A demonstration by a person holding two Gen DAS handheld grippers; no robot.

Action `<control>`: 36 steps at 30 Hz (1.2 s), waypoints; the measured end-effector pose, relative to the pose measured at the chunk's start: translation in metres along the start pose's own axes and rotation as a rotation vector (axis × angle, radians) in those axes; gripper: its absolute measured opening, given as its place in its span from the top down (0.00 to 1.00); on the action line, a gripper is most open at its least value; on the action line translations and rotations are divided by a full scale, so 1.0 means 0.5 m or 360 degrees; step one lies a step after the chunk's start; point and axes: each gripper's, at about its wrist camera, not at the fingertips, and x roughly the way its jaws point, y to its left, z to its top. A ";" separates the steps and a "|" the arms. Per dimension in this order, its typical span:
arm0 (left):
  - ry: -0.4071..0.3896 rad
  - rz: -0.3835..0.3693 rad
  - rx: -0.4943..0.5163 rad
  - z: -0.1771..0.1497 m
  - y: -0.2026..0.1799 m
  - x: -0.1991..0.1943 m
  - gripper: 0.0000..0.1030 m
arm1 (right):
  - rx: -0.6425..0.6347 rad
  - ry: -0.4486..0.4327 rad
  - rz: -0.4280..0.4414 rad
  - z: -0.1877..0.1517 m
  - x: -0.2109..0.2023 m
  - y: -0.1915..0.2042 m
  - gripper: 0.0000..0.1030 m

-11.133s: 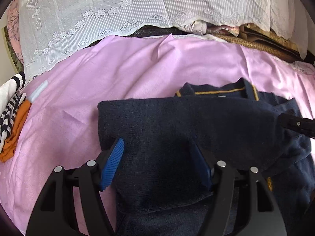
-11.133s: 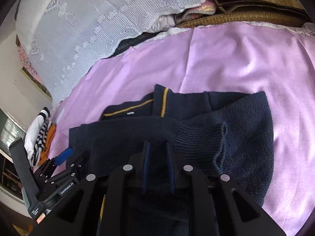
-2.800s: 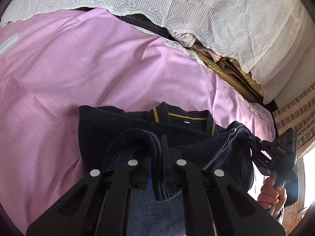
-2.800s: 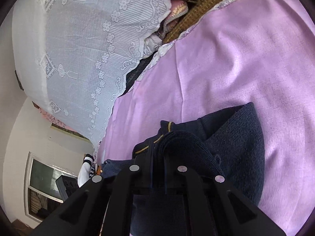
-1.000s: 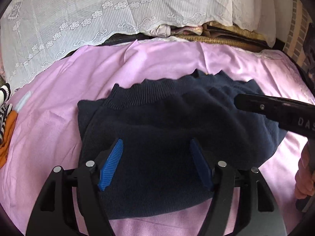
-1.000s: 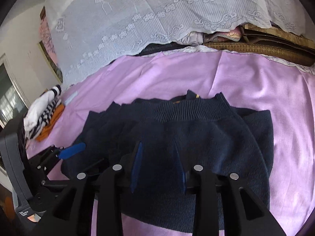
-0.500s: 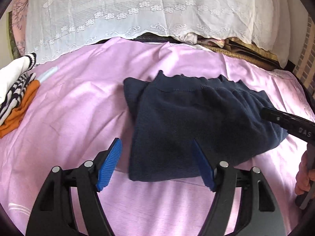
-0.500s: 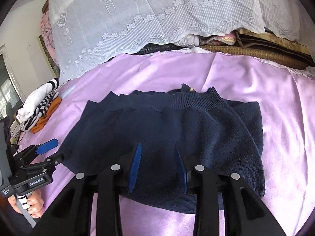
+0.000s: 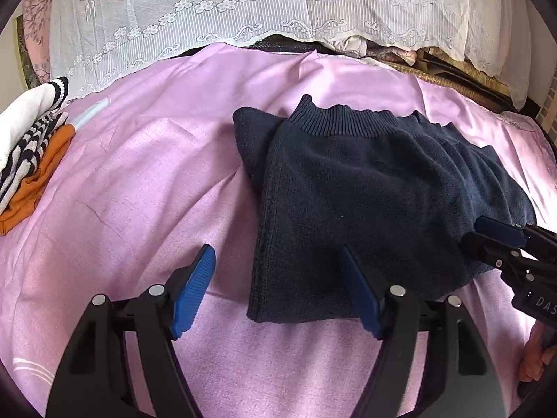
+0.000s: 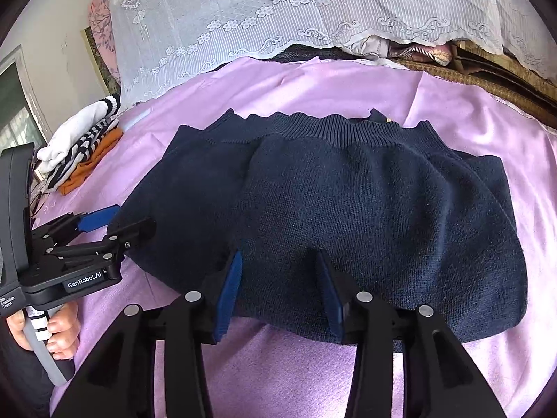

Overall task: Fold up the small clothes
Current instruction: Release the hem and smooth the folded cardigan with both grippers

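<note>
A navy knit sweater (image 9: pixel 365 191) lies folded in half on the pink sheet (image 9: pixel 139 181), its ribbed hem at the far edge. It also shows in the right wrist view (image 10: pixel 348 202). My left gripper (image 9: pixel 278 289) is open and empty, just in front of the sweater's near left corner. My right gripper (image 10: pixel 278 289) is open and empty at the sweater's near edge. The right gripper also shows at the right edge of the left wrist view (image 9: pixel 501 240), and the left gripper at the left of the right wrist view (image 10: pixel 97 223).
A pile of striped, white and orange clothes (image 9: pixel 28 146) sits at the far left of the sheet, also in the right wrist view (image 10: pixel 80 146). A white lace cloth (image 9: pixel 278 10) covers stacked bedding along the back.
Both grippers let go of the sweater after folding it in half. In the last second both have drawn back toward me, the left one shifting left off the sweater.
</note>
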 end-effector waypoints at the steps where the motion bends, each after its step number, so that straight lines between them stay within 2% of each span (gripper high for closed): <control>1: -0.0002 0.0003 0.0002 0.000 -0.001 0.000 0.30 | -0.0004 -0.0004 -0.0004 -0.002 0.000 0.001 0.56; 6: -0.0008 0.0009 0.0003 -0.001 -0.002 -0.001 0.30 | -0.0022 -0.0019 -0.0024 -0.004 -0.002 0.004 0.56; 11: -0.0028 0.0000 -0.0003 0.002 -0.002 -0.008 0.32 | 0.0045 -0.0061 -0.0006 0.015 -0.026 -0.003 0.56; 15: -0.0050 -0.0053 -0.0012 0.005 -0.006 -0.020 0.32 | 0.0053 -0.0131 -0.0036 0.060 -0.038 -0.002 0.56; 18: -0.0039 -0.0102 -0.0027 0.009 -0.011 -0.022 0.32 | 0.0126 -0.0124 0.0010 0.109 -0.018 -0.007 0.56; 24: -0.0028 -0.0058 -0.0010 0.010 -0.015 -0.011 0.32 | 0.0190 -0.0057 -0.0056 0.182 0.061 -0.014 0.52; 27: 0.0000 -0.0070 -0.0025 0.008 -0.010 -0.003 0.32 | 0.0211 0.0028 -0.0109 0.175 0.116 -0.024 0.51; 29: -0.0006 -0.0067 -0.0016 0.007 -0.012 -0.004 0.32 | 0.0167 0.0033 -0.0130 0.164 0.136 -0.023 0.50; 32: -0.0014 -0.0058 0.0016 0.006 -0.020 -0.005 0.31 | 0.0137 0.0035 -0.0140 0.165 0.136 -0.018 0.49; 36: -0.0016 -0.0049 0.0032 0.005 -0.027 -0.006 0.29 | 0.0221 -0.0008 -0.0060 0.160 0.108 -0.034 0.49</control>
